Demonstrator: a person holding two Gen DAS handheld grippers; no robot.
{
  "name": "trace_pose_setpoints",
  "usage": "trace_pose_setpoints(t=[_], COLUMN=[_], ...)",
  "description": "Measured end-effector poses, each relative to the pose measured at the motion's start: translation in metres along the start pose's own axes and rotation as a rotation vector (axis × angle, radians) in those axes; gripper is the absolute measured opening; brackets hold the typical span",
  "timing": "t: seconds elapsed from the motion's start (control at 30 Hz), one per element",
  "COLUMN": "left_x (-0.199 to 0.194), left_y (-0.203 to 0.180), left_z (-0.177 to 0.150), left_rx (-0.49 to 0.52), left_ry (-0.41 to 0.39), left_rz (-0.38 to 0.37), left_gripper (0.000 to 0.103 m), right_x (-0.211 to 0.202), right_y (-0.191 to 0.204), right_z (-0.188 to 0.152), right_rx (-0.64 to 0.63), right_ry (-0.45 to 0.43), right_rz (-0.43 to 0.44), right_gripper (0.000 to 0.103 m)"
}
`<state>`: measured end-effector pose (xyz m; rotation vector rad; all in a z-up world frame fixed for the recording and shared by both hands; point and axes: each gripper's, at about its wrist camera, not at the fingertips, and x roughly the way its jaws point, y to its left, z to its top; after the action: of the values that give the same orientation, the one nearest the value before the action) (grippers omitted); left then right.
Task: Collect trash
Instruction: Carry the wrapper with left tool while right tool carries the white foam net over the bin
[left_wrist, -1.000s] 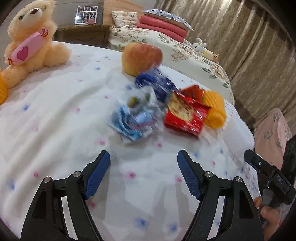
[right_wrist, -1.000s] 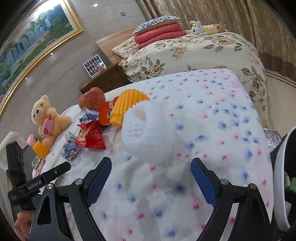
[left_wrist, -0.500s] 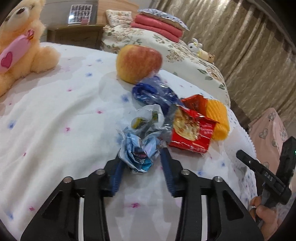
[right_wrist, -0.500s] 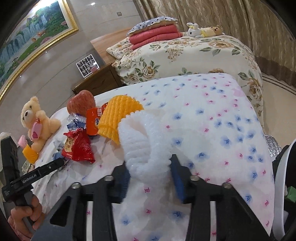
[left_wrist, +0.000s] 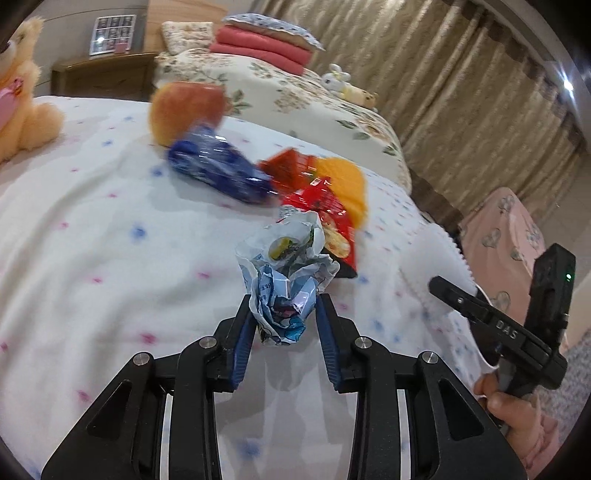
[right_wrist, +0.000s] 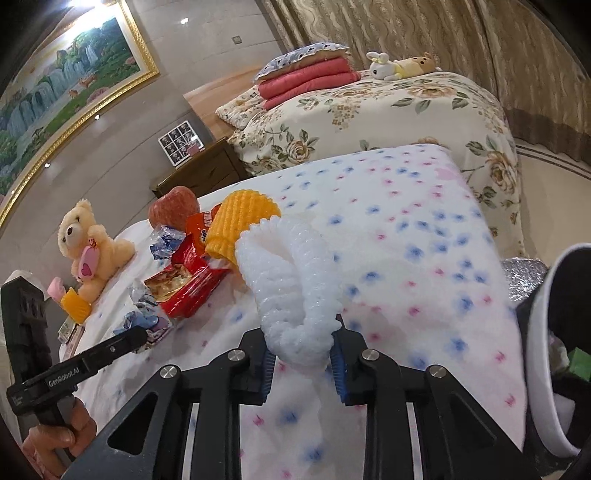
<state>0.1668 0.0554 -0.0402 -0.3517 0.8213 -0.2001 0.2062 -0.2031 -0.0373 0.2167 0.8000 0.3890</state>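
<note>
My left gripper (left_wrist: 283, 314) is shut on a crumpled white-and-blue wrapper (left_wrist: 286, 280) and holds it just above the flowered blanket (left_wrist: 92, 258). My right gripper (right_wrist: 301, 350) is shut on a white foam fruit net (right_wrist: 291, 280), lifted off the blanket. On the blanket lie a blue wrapper (left_wrist: 218, 170), a red snack bag (left_wrist: 332, 221), an orange packet (right_wrist: 197, 230) and a yellow foam net (right_wrist: 240, 225). The right gripper and the white net also show at the right of the left wrist view (left_wrist: 439, 262).
A red apple (left_wrist: 186, 109) and a teddy bear (right_wrist: 88, 247) sit on the blanket. A second bed with a flowered cover (right_wrist: 388, 107) stands behind. A wooden nightstand (right_wrist: 199, 170) is at the back. A white-rimmed bin (right_wrist: 554, 350) is at the right edge.
Both grippers closed: the left on the crumpled wrapper, the right on the white foam net. Both have since lifted their items off the blanket and drawn them back.
</note>
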Motion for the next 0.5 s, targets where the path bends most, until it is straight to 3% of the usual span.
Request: trace_pose_setpoints(t=[0.27, 0.5], left_x=[0.005, 0.015], left_y=[-0.049, -0.073], left_z=[-0.012, -0.017], left_rx=[0.073, 0.1], left_ry=[0.034, 0.065], left_rz=[-0.08, -0.106], left_gripper=[0.032, 0.032], right_x=[-0.025, -0.048], right_y=[-0.021, -0.042], right_z=[-0.01, -0.018], right_rx=[0.043, 0.075], right_ry=[-0.019, -0.041], right_rz=[-0.014, -0.032], right_gripper=[0.026, 0.026])
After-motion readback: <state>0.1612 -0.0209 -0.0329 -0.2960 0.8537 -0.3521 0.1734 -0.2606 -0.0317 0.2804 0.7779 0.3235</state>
